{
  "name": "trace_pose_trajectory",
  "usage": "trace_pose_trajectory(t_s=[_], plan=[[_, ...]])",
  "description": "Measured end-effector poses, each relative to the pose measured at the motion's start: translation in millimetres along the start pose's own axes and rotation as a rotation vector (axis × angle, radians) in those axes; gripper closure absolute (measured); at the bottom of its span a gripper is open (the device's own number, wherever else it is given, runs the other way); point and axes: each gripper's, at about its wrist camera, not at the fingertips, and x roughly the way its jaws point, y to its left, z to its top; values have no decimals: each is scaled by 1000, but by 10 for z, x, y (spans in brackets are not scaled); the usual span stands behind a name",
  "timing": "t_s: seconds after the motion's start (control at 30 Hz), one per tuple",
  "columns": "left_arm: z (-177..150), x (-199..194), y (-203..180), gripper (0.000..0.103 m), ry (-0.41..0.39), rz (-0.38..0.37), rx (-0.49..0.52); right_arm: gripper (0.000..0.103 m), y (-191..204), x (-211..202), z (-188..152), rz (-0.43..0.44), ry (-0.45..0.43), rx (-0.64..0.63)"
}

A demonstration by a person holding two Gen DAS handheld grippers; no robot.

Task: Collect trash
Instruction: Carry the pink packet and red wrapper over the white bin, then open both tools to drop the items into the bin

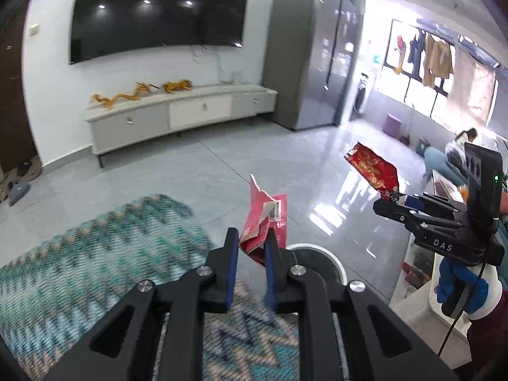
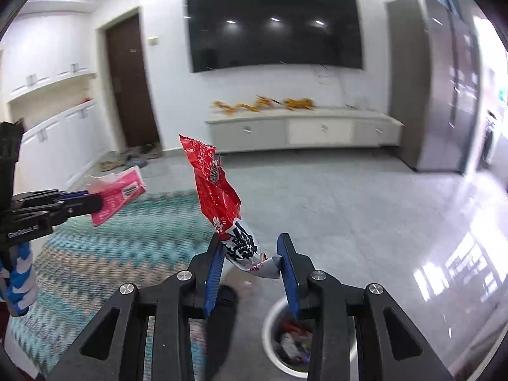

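Two crinkly wrappers clamped: left tongs [image 1: 252, 238] on pink packet [image 1: 265, 222], right tongs [image 2: 250, 247] on glossy red bag [image 2: 216, 187].

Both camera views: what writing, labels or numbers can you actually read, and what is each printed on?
"DAS": white letters on the right gripper body.
"GenRobot.AI": apparently, small and blurred, on the left gripper body.
Pink wrapper: barcode label, too small to read.
Red snack bag: large Chinese characters and a barcode, too blurred to read.

I hold my left gripper [image 1: 252, 238] raised, angled downward, jaws nearly closed and pinching. My right gripper [image 2: 250, 247], alongside, also tilts down, jaws partly apart and gripping.
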Motion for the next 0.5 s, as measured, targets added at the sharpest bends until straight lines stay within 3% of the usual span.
trace_pose_trajectory(t_s=[0.3,0.5], plan=[[-102,1382,-533,88,192,-78,9,70,-1002,667,-676,-92,174,210],[-263,1983,-715,86,284,-90,-6,65,-1373,1109,-1051,-112,276,297]])
